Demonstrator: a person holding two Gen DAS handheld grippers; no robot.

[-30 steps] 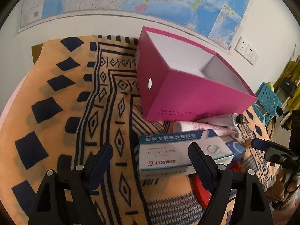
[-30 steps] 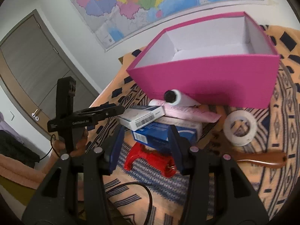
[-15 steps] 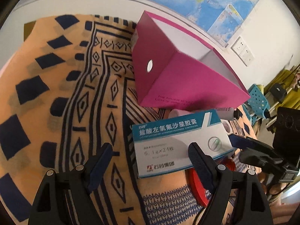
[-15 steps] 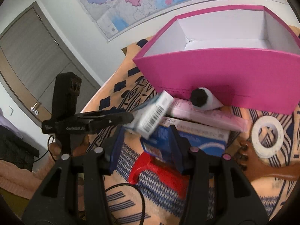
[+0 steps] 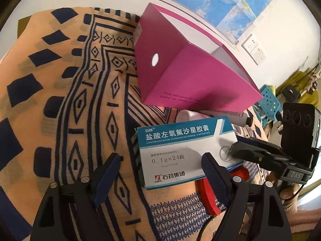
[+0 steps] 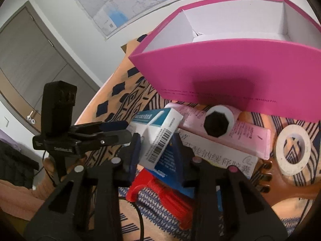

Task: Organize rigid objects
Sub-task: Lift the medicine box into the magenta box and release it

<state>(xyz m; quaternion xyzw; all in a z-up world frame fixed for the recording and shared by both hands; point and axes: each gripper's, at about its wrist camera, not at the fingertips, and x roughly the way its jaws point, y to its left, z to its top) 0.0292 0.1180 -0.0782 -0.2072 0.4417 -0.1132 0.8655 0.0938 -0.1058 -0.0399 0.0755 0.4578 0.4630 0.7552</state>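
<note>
In the right wrist view, the right gripper (image 6: 155, 150) is closing its jaws around the tilted medicine box (image 6: 158, 134) at centre frame; the box is sitting between the 2 fingers, its barcode end facing down, but whether the pads are already pressing on it cannot be told. The left gripper (image 5: 160, 172) is standing spread wide at the bottom of its own view, the same box (image 5: 186, 150) lying just beyond its right finger, and nothing is being pinched. The pink open box (image 6: 230, 76) is filling the upper right. Below it are lying a pink tube (image 6: 218, 122) with a black cap, a tape roll (image 6: 293, 149) at right, and a red tool (image 6: 164, 198) at lower centre, all on the patterned cloth (image 5: 60, 104).
</note>
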